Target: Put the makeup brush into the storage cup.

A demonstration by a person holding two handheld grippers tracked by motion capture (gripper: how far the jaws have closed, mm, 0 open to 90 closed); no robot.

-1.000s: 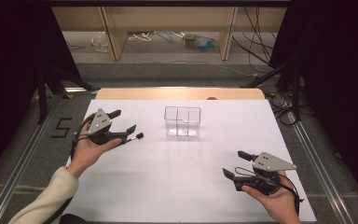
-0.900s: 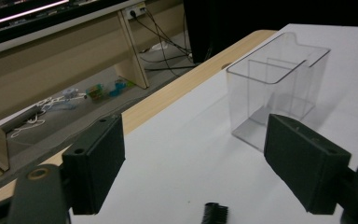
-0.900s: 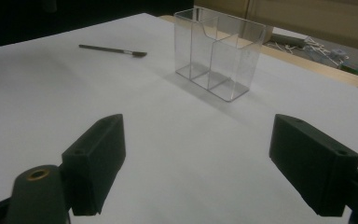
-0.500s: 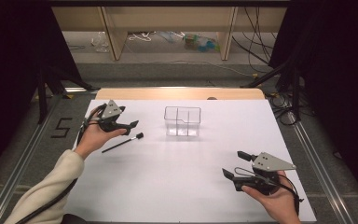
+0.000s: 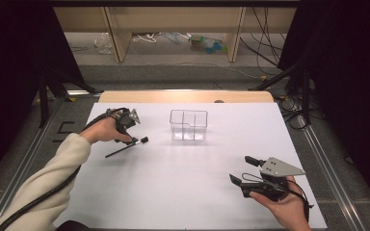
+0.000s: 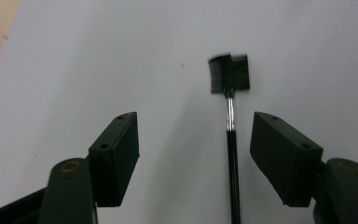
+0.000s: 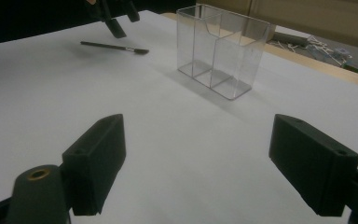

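Note:
A thin black brush [image 5: 125, 148] with a small square head lies flat on the white table sheet [image 5: 173, 192], left of middle. My left gripper [image 5: 129, 138] points down over it. In the left gripper view the brush handle [image 6: 231, 140] runs between the jaws of the left gripper [image 6: 196, 123], nearer the right pad, and neither pad touches it. These jaws have just been closing. A clear divided box [image 5: 189, 125] stands upright at the centre back. My right gripper [image 5: 241, 168] rests open at the front right with nothing between its pads, and the right gripper view shows the right gripper [image 7: 198, 133] facing the box [image 7: 219, 46] and the brush [image 7: 114, 46].
A wooden strip [image 5: 183, 96] borders the sheet at the back, with a low shelf and loose cables on the floor beyond. Metal rails [image 5: 318, 154] run along both sides. A cable trails from the left gripper along the sleeve [image 5: 53, 173].
My left gripper has moved to the right and tipped its jaws down over the brush, and the jaws have narrowed. The brush, the box and the right gripper have stayed put.

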